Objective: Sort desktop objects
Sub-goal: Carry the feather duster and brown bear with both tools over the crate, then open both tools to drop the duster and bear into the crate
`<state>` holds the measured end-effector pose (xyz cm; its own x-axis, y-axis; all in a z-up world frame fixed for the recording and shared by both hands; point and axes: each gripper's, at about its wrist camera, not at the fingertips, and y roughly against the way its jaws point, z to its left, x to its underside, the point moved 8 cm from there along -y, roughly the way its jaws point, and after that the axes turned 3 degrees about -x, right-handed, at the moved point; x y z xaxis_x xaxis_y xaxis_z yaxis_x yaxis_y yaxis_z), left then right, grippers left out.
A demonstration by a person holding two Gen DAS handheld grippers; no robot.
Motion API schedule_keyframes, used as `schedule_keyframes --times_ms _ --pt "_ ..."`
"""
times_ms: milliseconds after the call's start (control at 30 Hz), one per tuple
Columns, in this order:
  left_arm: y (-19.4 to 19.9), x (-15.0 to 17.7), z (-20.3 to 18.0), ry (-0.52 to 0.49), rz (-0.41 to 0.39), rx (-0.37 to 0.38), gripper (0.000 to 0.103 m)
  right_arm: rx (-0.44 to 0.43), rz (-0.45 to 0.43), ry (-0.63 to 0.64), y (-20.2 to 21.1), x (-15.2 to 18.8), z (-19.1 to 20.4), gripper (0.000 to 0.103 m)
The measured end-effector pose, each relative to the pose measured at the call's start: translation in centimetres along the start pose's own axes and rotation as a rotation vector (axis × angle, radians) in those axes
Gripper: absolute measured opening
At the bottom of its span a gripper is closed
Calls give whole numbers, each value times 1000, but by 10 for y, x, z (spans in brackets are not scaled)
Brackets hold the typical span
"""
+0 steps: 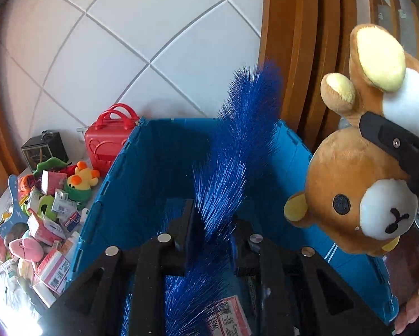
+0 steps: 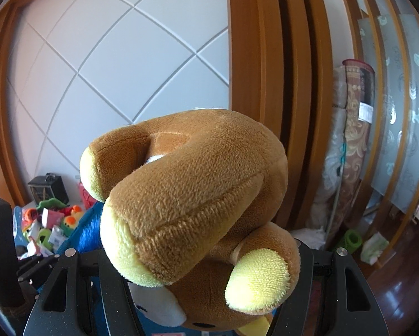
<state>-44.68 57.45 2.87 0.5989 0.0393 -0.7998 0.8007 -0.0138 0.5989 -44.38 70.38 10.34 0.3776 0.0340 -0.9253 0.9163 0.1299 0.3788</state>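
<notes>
The left tool (image 1: 212, 224) is clamped on a blue tinsel strand (image 1: 237, 151), which stands up between its fingers over the open blue crate (image 1: 293, 168). A printed label (image 1: 231, 316) shows low in the left view, beside the tinsel's lower end.

The right tool (image 2: 206, 294) is clamped on a brown plush bear (image 2: 192, 196), held upside down beside the crate's right wall, legs up and face down. In the left view one black finger (image 1: 391, 140) of the right tool crosses the bear (image 1: 355, 190) between belly and head. In the right view the bear fills the middle, so the fingertips are hidden.

At the desk's (image 1: 2, 212) left edge, just beside the crate's left wall, lies a pile of small boxes (image 1: 52, 271) and toys, with a yellow duck plush (image 1: 83, 182) and a pink plush (image 1: 27, 249) among them. A red case (image 1: 108, 140) and a black box (image 1: 45, 148) stand at the desk's far edge against the white tiled wall (image 1: 125, 42).
</notes>
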Motion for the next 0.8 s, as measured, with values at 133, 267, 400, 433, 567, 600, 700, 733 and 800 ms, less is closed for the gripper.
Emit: schedule_keyframes --times_ms 133,267,400,433,567,600,700,733,800 --pt "-24 8 -2 -1 53 -27 24 -5 27 7 -26 9 -6 66" --pt "-36 9 -1 -9 78 -60 27 -8 73 12 -53 17 -14 66" --pt "-45 3 6 -5 84 -82 29 -4 120 22 -75 26 -13 66" --pt "-48 4 8 -1 88 -79 29 -3 131 22 -82 29 -13 66" --pt "-62 12 15 8 127 -76 30 -19 173 19 -105 48 -8 66" --pt "-66 14 18 14 148 -78 30 -19 181 23 -111 52 -7 66" --pt "-73 19 24 41 186 -70 30 20 252 48 -131 71 -8 67" --pt "-72 19 24 44 186 -68 30 20 275 50 -134 76 -9 67" --pt "-71 20 23 36 175 -62 30 17 292 45 -136 81 -12 68"
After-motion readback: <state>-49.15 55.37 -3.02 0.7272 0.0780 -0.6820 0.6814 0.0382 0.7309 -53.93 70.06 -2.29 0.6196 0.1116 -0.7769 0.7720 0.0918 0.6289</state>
